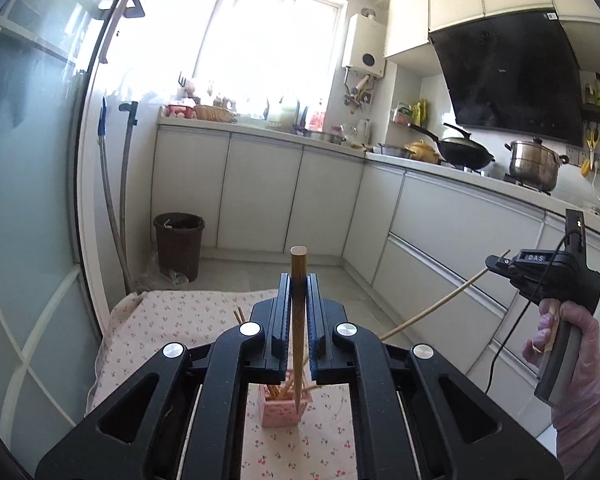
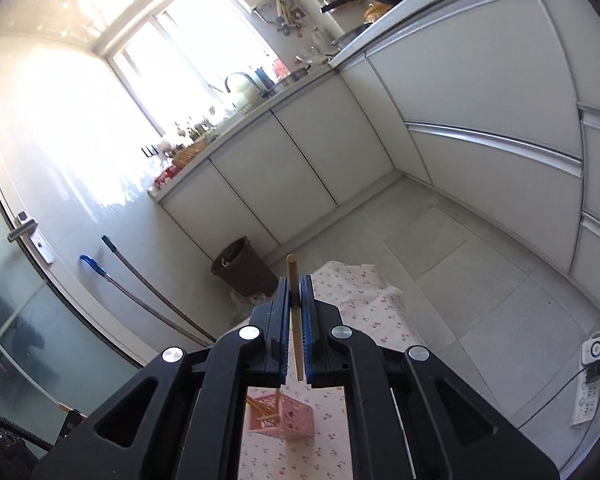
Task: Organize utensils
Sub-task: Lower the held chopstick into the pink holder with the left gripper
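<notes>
My left gripper is shut on a brown wooden chopstick that stands upright, its tip over the pink holder with several chopsticks in it. My right gripper is shut on a light wooden chopstick; it also shows in the left wrist view at the right, with its chopstick slanting down toward the table. The pink holder shows below the right jaws.
The holder stands on a low table with a cherry-print cloth. A brown bin and two mop handles stand at the far left. White cabinets run along the right. A power strip lies on the floor.
</notes>
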`<move>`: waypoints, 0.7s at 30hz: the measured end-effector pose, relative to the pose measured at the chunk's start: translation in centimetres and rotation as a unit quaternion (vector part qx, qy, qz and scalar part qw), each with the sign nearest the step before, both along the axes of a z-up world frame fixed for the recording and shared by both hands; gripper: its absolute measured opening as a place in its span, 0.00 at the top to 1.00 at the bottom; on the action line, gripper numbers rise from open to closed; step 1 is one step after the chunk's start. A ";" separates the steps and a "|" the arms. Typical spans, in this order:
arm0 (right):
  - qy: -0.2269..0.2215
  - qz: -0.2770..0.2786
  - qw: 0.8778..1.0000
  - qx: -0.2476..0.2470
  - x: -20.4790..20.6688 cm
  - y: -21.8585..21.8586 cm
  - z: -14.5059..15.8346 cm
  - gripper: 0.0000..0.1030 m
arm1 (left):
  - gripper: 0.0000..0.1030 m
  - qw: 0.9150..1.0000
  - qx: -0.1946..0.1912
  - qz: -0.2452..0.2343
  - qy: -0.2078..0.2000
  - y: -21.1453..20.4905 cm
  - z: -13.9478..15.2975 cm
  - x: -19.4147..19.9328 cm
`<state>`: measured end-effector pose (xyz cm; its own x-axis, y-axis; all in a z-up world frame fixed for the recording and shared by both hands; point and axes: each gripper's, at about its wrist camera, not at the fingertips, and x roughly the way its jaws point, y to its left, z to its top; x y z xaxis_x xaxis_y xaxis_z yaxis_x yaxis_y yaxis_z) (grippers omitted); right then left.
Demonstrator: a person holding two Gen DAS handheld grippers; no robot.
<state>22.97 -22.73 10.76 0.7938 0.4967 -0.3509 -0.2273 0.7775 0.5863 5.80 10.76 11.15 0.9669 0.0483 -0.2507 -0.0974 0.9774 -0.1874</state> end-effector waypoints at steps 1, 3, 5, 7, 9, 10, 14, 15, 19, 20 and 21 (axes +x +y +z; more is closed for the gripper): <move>-0.006 0.005 1.000 0.011 0.1 0.2 0.5 0.95 | 0.93 1.000 -0.002 0.005 -0.005 0.2 0.3 0.4; -0.015 0.015 0.999 0.024 0.3 0.9 1.1 0.95 | 0.93 1.000 -0.008 0.010 -0.007 0.6 0.6 1.3; -0.019 0.025 0.999 0.032 0.5 1.7 1.4 0.95 | 0.93 1.000 -0.011 0.016 -0.004 0.8 0.4 2.5; -0.021 0.033 0.999 0.034 0.6 2.6 1.6 0.95 | 0.93 1.000 -0.013 0.021 0.003 1.0 0.0 3.8; -0.020 0.040 0.999 0.030 0.9 3.6 1.7 0.95 | 0.93 0.999 -0.014 0.026 0.012 1.3 -0.7 4.9; -0.018 0.043 0.999 0.029 1.1 4.2 1.5 0.95 | 0.93 0.999 -0.014 0.028 0.016 1.3 -1.0 5.4; -0.006 0.053 0.998 0.021 2.0 6.2 0.4 0.95 | 0.93 0.999 -0.020 0.033 0.038 1.8 -2.7 7.1; -0.004 0.055 0.998 0.017 2.0 6.5 0.2 0.95 | 0.93 0.998 -0.019 0.036 0.044 1.9 -3.2 7.6; 0.000 0.065 0.998 0.007 2.2 8.3 -0.3 0.95 | 0.91 0.996 -0.050 0.024 0.076 3.1 -6.2 9.5; -0.001 0.066 0.998 0.002 2.1 8.7 -0.3 0.95 | 0.90 0.994 -0.064 0.025 0.088 3.6 -6.8 9.9; -0.002 0.068 0.998 -0.002 2.0 8.9 -0.4 0.95 | 0.89 0.992 -0.081 0.029 0.096 4.2 -7.4 9.9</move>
